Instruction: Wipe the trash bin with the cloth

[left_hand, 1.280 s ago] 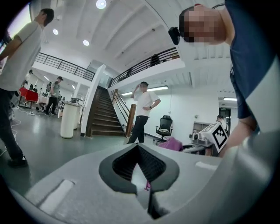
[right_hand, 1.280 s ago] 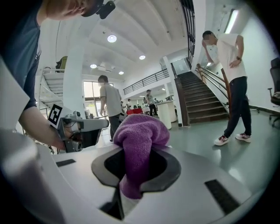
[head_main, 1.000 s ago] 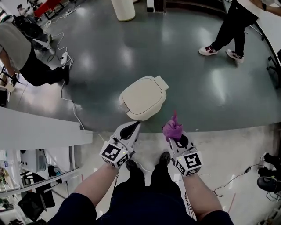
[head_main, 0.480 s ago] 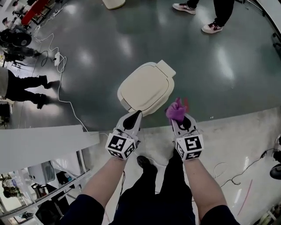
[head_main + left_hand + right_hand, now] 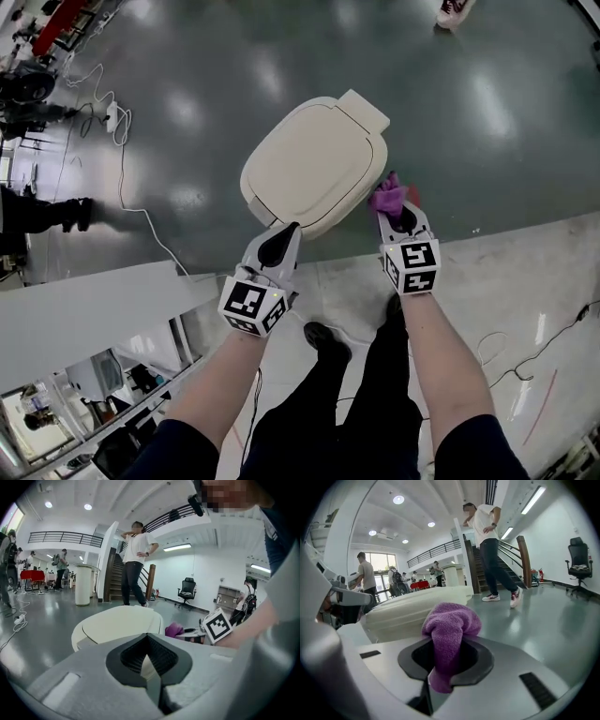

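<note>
A cream trash bin (image 5: 314,167) with a closed lid stands on the grey floor just ahead of me; its lid (image 5: 119,623) fills the middle of the left gripper view. My right gripper (image 5: 398,208) is shut on a purple cloth (image 5: 386,195), which sits at the bin's right side; whether cloth and bin touch I cannot tell. The cloth (image 5: 449,634) bunches up out of the jaws, with the bin (image 5: 412,611) to its left. My left gripper (image 5: 277,246) is shut and empty at the bin's near edge.
A white cable (image 5: 131,202) runs across the floor left of the bin. A white counter edge (image 5: 84,309) lies at lower left. A person (image 5: 135,564) stands beyond the bin, others farther back. A round white column (image 5: 83,585) stands behind.
The bin has grown larger and closer in the head view. Both grippers have come up to it, the cloth now beside its right side.
</note>
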Demonstrator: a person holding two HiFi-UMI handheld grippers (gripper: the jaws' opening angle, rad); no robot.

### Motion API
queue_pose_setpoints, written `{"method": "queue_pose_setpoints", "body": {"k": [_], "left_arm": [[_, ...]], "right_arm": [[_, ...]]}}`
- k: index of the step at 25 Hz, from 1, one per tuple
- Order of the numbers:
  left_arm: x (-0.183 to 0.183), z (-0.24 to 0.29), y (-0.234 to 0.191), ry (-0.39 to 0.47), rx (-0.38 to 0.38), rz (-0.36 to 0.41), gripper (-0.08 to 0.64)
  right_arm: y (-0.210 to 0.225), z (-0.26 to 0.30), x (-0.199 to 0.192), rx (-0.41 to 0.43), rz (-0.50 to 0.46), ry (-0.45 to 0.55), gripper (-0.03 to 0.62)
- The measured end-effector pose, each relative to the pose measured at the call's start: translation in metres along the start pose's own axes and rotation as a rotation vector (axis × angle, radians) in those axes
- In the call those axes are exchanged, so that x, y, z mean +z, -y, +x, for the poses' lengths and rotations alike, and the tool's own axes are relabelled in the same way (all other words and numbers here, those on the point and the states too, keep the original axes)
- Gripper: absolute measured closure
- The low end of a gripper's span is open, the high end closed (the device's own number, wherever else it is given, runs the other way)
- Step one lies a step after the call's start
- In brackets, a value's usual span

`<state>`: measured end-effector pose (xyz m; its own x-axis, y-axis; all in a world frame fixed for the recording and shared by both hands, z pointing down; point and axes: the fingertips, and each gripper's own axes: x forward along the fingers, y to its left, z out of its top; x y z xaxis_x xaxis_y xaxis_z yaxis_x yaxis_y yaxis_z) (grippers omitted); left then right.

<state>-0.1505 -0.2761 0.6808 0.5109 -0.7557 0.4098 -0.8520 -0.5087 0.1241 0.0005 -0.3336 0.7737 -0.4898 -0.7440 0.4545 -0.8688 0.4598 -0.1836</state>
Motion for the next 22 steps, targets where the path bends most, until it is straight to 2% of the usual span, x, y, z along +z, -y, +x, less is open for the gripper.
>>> {"method": "queue_pose_setpoints", "body": {"k": [6,11,22], "left_arm": [[-0.01,0.011,0.002,-0.006,-0.03,0.035,0.572],[-0.009,0.011,0.002,0.016,-0.04,0.022,0.572],[-0.01,0.011,0.001,0.074,-0.043,-0.003,0.572]], "right_arm": [[0.005,0.033,-0.011,0.033,-0.022,0.005,0.515],[0.01,0.051,-0.022,0.047,-0.047,0.005,0.515],[0.03,0.112,-0.123,0.031,-0.078,-0.149,0.515]]}}
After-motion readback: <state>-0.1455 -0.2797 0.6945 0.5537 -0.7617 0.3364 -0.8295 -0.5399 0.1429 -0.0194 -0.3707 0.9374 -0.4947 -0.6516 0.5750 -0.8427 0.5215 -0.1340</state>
